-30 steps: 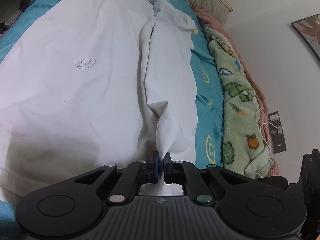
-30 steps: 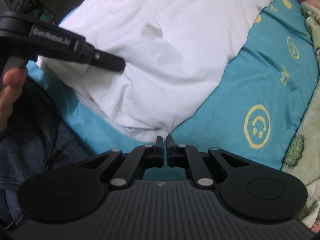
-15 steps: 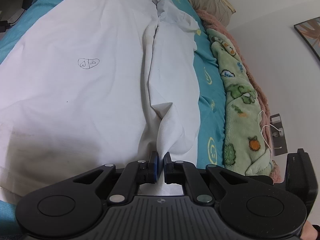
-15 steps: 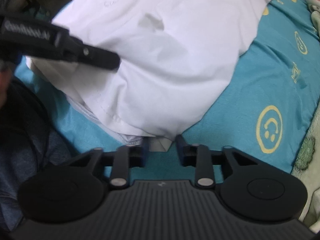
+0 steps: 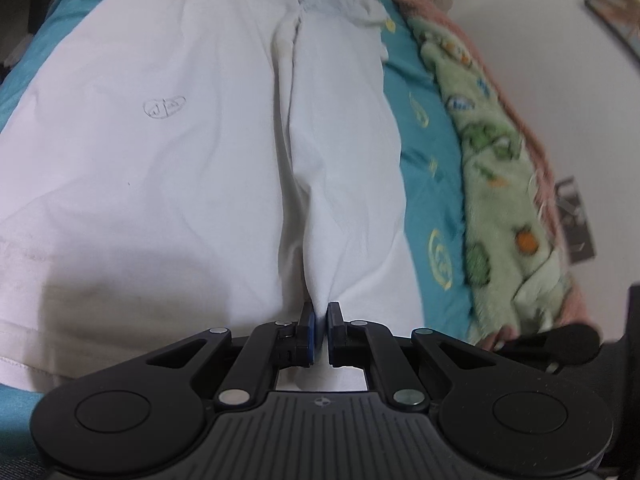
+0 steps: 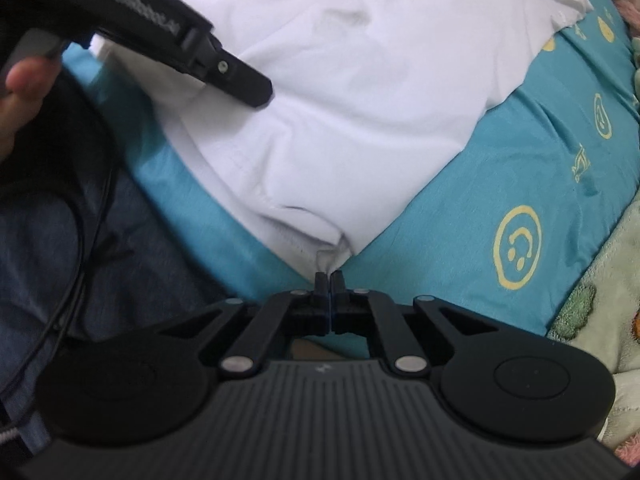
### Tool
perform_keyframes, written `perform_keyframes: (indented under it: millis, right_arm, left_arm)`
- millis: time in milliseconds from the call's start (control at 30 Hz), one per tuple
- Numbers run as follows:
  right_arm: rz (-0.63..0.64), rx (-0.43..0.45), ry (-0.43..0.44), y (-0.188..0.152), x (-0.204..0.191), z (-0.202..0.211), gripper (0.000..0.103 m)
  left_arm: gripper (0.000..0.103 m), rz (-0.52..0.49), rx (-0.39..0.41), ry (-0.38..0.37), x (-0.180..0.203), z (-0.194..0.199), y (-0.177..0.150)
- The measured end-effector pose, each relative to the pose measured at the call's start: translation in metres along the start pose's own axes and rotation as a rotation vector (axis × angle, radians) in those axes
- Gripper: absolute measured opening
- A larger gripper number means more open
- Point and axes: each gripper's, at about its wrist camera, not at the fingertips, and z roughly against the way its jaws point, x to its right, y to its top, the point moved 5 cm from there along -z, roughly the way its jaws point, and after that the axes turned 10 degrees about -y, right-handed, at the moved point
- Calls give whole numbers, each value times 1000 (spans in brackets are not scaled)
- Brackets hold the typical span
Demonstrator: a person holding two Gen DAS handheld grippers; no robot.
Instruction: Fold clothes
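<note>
Teal bedsheet (image 6: 500,168) with yellow smiley faces lies under a white shirt (image 5: 160,160) spread flat. Your left gripper (image 5: 319,316) pinches a raised ridge of the shirt near its hem. Your right gripper (image 6: 329,280) is pressed together on the shirt's bottom corner. Beside the bed's far edge sits a green blanket (image 5: 500,184).

White garment (image 6: 360,92) on teal smiley-print bedsheet (image 6: 500,184); right hand-held gripper (image 6: 329,280) at 6 o'clock clamps its corner; left hand-held gripper (image 6: 256,88) at 10 o'clock over the cloth; green blanket (image 6: 608,280) at 4 o'clock.
</note>
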Motion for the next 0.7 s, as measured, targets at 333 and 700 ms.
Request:
perform_keyframes:
  millis: [333,700]
  right_arm:
    - [-198,115,48,-7,27,45,6]
    - [-567,461,-44,17,82,82,82]
  left_arm:
    - [30,-231,37,82,37,10,-11]
    - [78,-439,356,228,71,70,4]
